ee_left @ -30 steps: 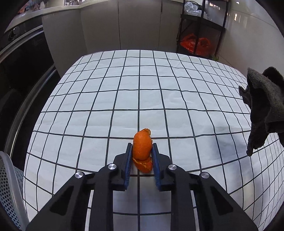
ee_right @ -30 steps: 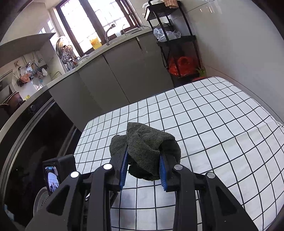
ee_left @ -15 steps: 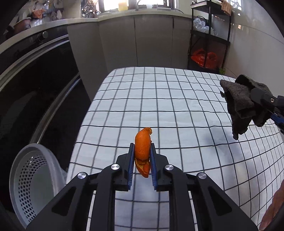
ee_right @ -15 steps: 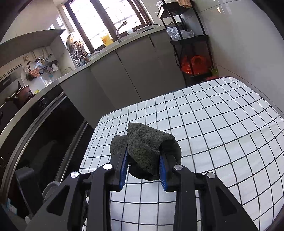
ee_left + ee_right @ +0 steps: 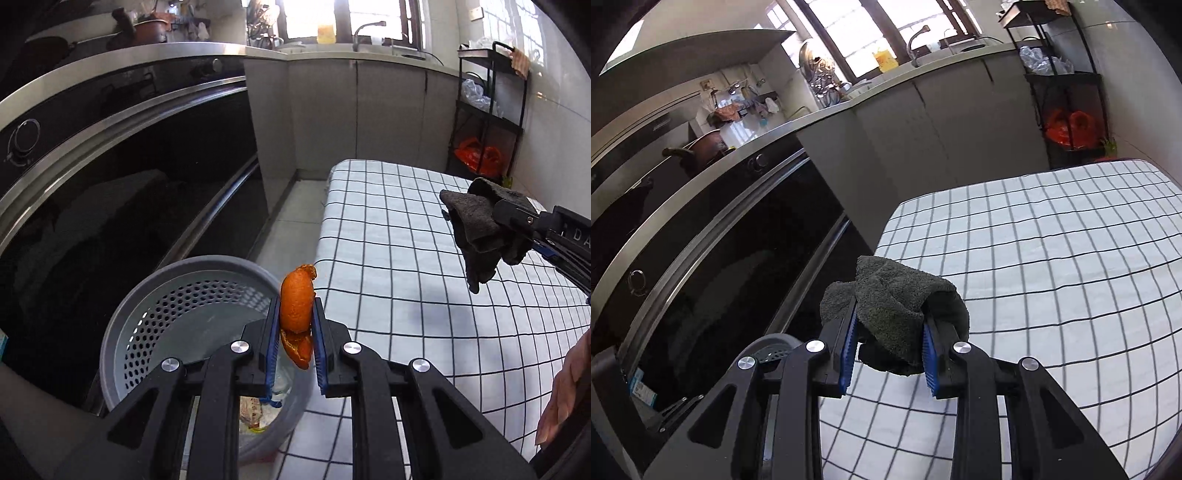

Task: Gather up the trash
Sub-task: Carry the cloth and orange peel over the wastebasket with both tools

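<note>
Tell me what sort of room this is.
A home kitchen, most likely: a sink faucet under the window, a pot on the stove counter, and a perforated grey trash bin beside a table with a checked tablecloth.

Left hand-held gripper [image 5: 294, 332]: matte black plastic body, 2 fingers with blue ribbed pads, 4 round silver screws, triangular cutouts in the arms. Right hand-held gripper [image 5: 890, 345]: same black build, blue ribbed pads, 4 silver screws; white lettering on its side, partly readable.
</note>
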